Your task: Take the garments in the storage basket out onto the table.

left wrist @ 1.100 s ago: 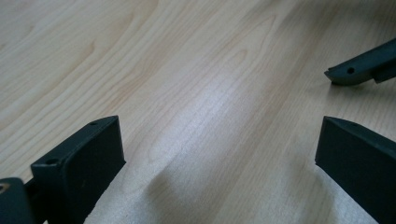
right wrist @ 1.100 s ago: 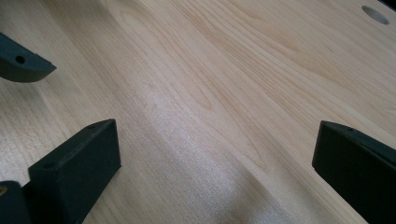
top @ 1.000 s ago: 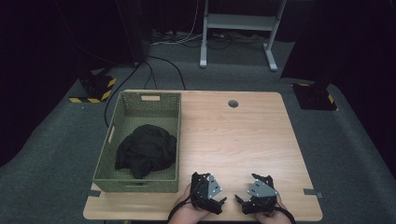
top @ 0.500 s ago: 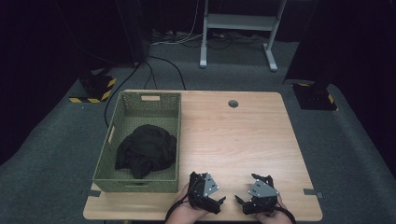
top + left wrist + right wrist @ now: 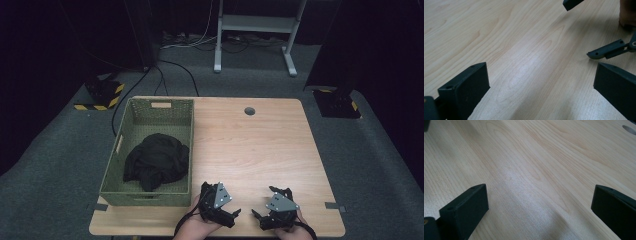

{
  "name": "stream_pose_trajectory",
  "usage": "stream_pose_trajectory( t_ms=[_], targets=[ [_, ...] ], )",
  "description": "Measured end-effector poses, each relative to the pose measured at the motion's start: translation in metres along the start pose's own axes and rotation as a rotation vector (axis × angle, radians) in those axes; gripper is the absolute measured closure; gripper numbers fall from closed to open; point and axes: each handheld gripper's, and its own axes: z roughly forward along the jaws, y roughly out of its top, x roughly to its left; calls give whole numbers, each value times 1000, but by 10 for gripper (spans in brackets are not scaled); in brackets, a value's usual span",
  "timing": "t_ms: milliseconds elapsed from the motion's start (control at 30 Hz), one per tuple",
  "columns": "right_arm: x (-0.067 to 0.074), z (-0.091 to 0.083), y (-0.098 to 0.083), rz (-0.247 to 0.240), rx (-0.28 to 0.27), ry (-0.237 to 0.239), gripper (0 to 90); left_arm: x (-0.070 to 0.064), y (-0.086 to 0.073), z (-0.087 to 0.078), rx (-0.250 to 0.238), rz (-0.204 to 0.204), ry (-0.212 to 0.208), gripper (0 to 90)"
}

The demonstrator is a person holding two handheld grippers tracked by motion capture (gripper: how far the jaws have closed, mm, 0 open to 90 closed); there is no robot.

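Observation:
My left gripper (image 5: 234, 217) rests at the front edge of the wooden table (image 5: 250, 145), held in a hand, and its jaws point right. Its own view shows the left gripper (image 5: 541, 82) open wide over bare wood. My right gripper (image 5: 261, 218) sits just to its right, also hand-held, with its jaws turned toward the left one. In its own view the right gripper (image 5: 539, 205) is open with nothing between its jaws. The right gripper's fingers (image 5: 607, 49) show at the far right of the left gripper view.
A green woven basket (image 5: 116, 150) stands on the table's left side with a crumpled black cloth (image 5: 157, 160) inside. A round cable hole (image 5: 249, 111) lies near the table's far edge. Cables and a metal stand (image 5: 255, 30) are on the floor beyond.

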Motion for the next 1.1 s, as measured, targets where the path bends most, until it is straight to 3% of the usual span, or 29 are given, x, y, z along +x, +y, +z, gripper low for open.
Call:
stream_pose_trajectory(
  t_ms=[333, 500, 1100],
  targets=[
    [1, 0, 0, -11, 1, -3, 9, -4, 8, -10, -34, 2, -14, 6],
    [1, 0, 0, -12, 2, -2, 8, -5, 11, -14, -44, 21, 0, 6],
    [3, 0, 0, -22, 6, -3, 9, -5, 26, -28, -80, 14, 6, 6]
  ],
)
